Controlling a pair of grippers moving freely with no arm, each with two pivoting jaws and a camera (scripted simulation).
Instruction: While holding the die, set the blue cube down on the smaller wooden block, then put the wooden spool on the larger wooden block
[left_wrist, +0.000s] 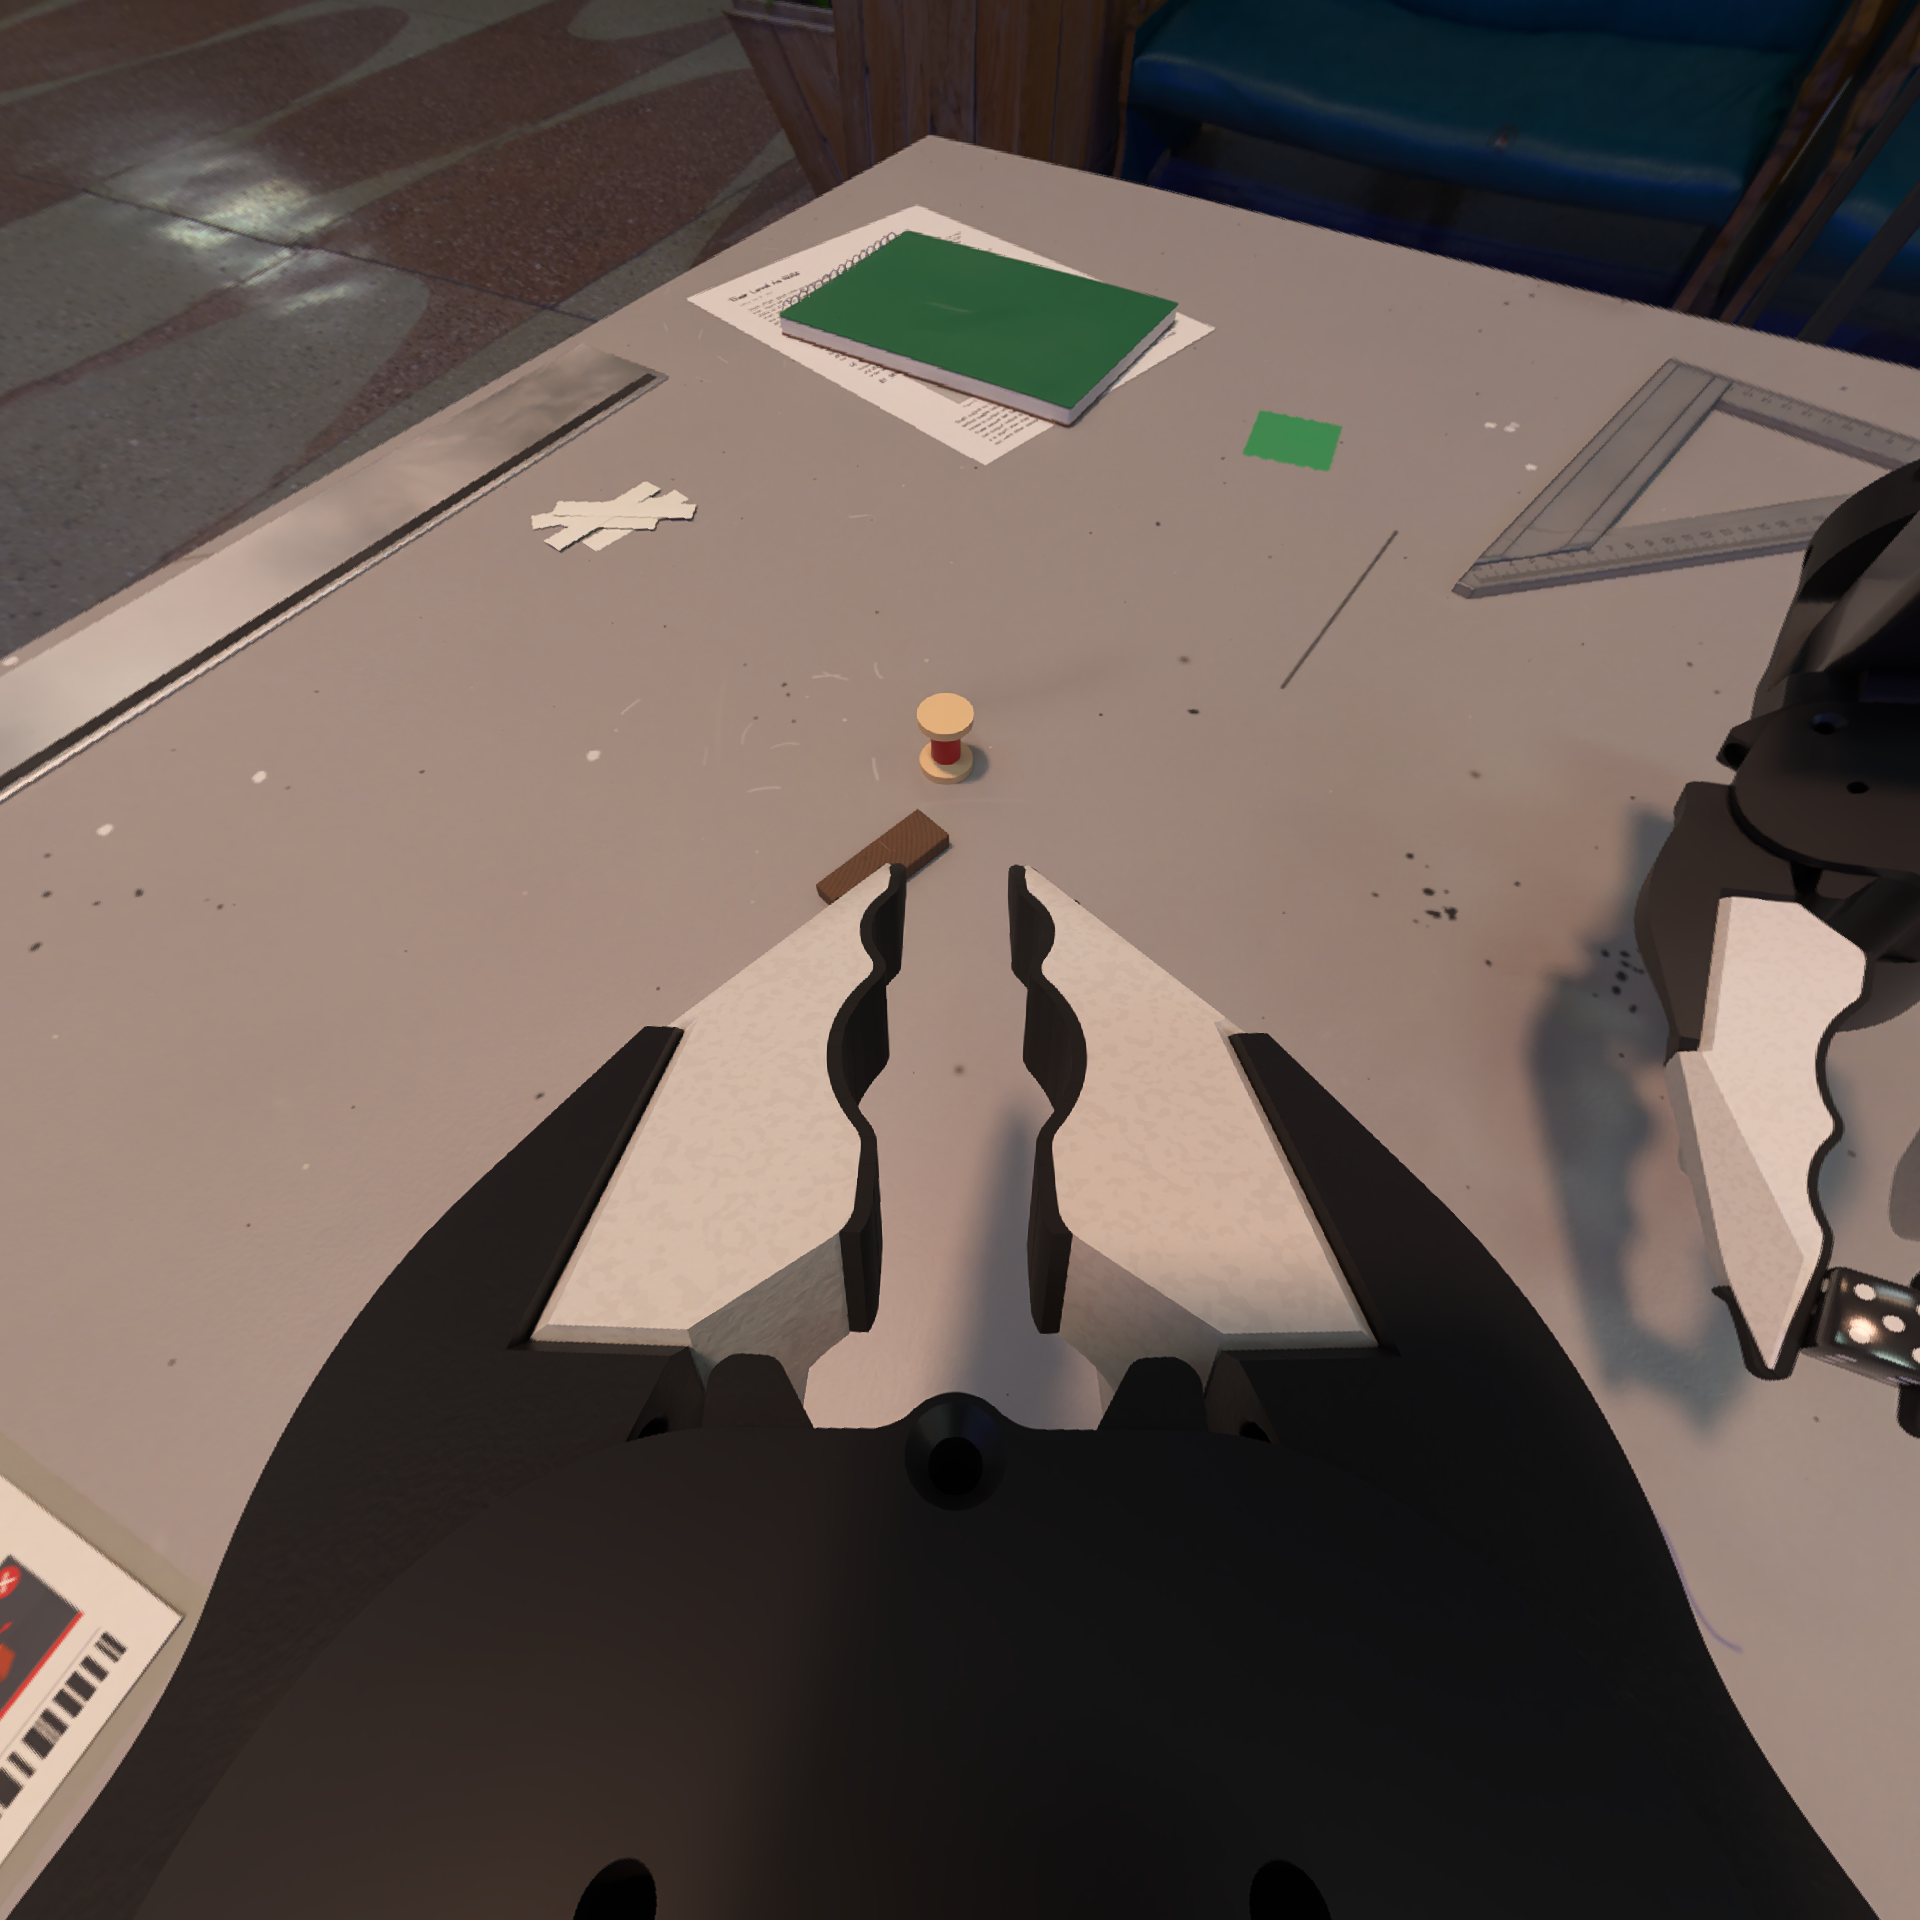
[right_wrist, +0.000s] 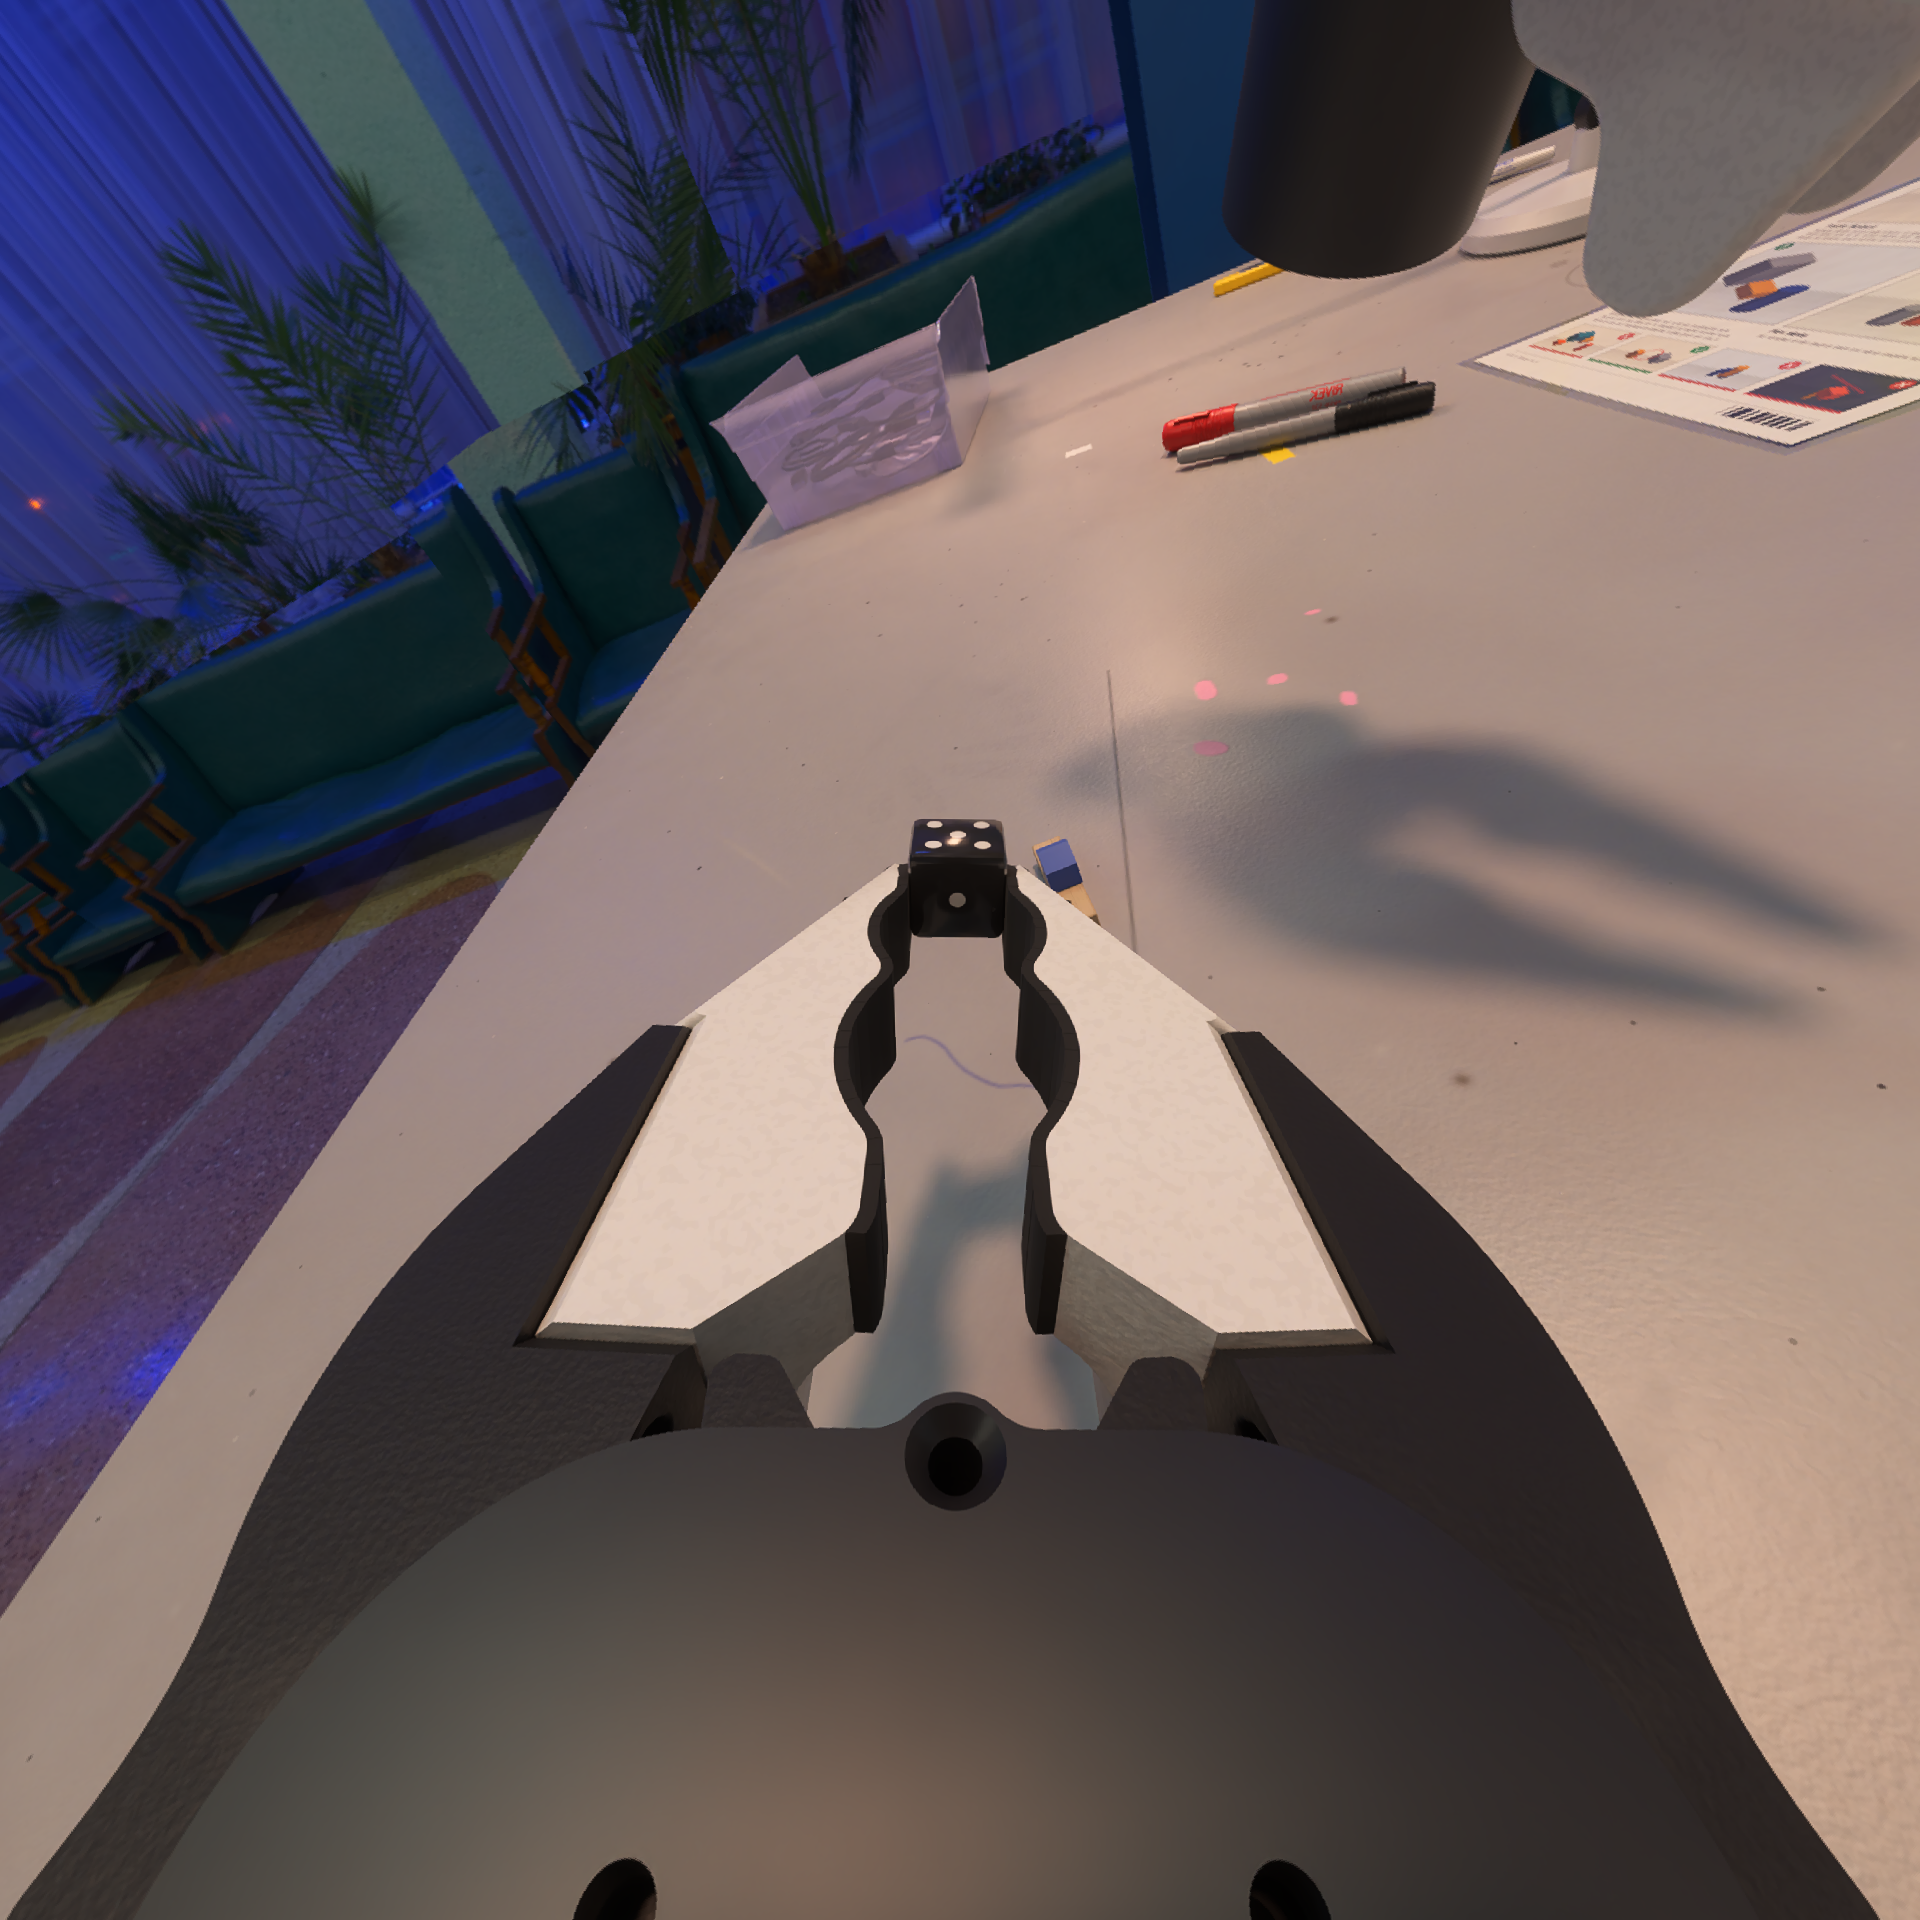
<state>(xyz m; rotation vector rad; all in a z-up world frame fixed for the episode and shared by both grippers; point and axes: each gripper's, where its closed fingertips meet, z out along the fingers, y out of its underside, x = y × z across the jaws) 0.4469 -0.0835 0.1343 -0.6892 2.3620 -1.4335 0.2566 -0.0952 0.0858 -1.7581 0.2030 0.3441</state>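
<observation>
In the left wrist view, the left gripper (left_wrist: 958, 878) hovers empty, jaws parted; the wooden spool (left_wrist: 945, 738) stands on the table just beyond its tips, the larger wooden block (left_wrist: 883, 854) nearer, so that step remains.

In the right wrist view, the right gripper (right_wrist: 956, 883) pinches the die (right_wrist: 957, 878); just past its right tip, the blue cube (right_wrist: 1058, 862) appears to rest on the smaller wooden block (right_wrist: 1083, 900), apparently done.

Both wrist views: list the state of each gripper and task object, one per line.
left gripper: open, empty, above the table.
right gripper: shut on the die at its fingertips.
wooden spool: upright on the table, untouched.
larger wooden block: flat on the table, nothing on it.
blue cube: resting on the smaller wooden block, partly hidden.
</observation>
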